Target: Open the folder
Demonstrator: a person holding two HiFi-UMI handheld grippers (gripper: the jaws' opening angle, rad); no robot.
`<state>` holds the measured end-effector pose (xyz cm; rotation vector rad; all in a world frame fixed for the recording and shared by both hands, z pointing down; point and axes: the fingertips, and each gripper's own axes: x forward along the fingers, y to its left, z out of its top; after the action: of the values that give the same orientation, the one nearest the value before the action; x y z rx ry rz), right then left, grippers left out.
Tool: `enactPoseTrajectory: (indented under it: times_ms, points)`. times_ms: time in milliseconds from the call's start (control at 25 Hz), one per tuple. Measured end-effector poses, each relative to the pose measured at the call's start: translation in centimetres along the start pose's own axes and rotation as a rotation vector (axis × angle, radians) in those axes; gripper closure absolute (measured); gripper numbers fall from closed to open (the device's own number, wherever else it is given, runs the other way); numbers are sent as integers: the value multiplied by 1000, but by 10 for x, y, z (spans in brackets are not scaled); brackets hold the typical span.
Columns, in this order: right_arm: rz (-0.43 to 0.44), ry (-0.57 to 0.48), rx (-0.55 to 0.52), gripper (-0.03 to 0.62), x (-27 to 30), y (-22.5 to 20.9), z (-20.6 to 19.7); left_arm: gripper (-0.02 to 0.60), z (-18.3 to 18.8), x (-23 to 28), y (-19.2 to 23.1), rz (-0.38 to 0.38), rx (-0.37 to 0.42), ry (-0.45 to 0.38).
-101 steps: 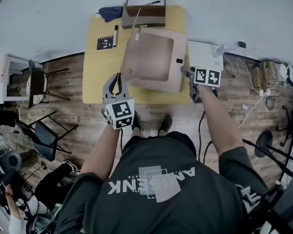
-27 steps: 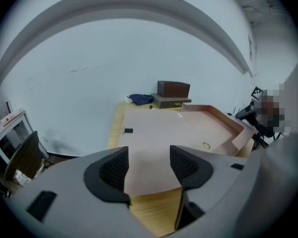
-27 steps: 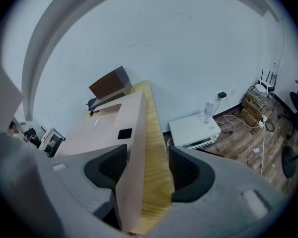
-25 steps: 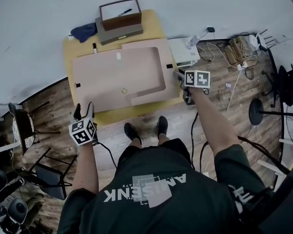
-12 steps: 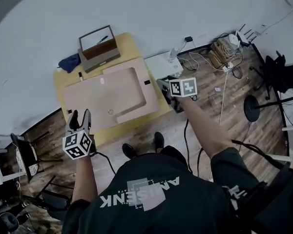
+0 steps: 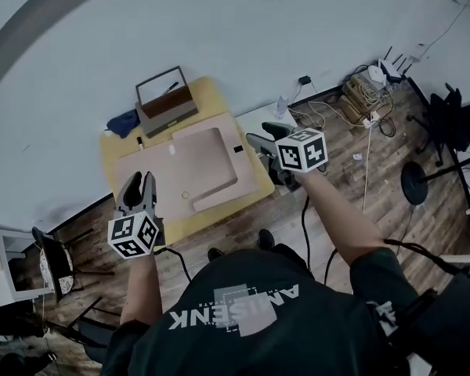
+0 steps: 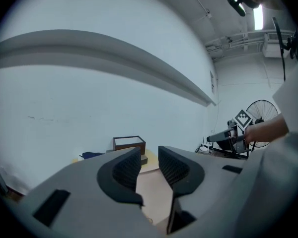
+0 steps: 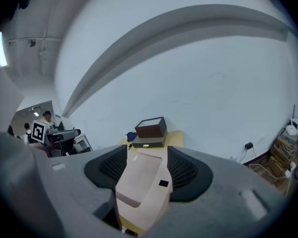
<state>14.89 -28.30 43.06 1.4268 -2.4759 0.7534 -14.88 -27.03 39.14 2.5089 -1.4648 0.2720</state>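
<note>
**Folder (image 6: 189, 169) spread open, grippers empty**

Left gripper (image 6: 141, 180): raised by the front-left corner of the yellow table (image 6: 180, 224), jaws narrow after just closing in, nothing between them. Right gripper (image 6: 265, 135): raised beside the table's right edge, jaws apart, likewise gripping nothing. Beyond both, folder opened out flat on the tabletop, touched by neither. Farther back, wooden box (image 6: 163, 99) atop a grey case (image 6: 171, 121), blue cloth (image 6: 122, 121) just beside, close to the pale wall (image 6: 243, 30).

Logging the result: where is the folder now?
In the head view, the folder lies opened flat on the yellow table, just below the brown box.
</note>
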Motion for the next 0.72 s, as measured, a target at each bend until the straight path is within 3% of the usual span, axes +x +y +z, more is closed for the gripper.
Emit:
enactPoseTrajectory:
  times_ms: [240, 480, 720]
  points:
    - [46, -117, -94, 381, -31, 35, 52, 565, 39, -8, -19, -14, 1, -60]
    - [54, -232, -171, 462, -59, 63, 99, 578, 69, -15, -34, -25, 3, -105]
    - [33, -284, -244, 569, -77, 83, 124, 580, 97, -22, -40, -19, -17, -140]
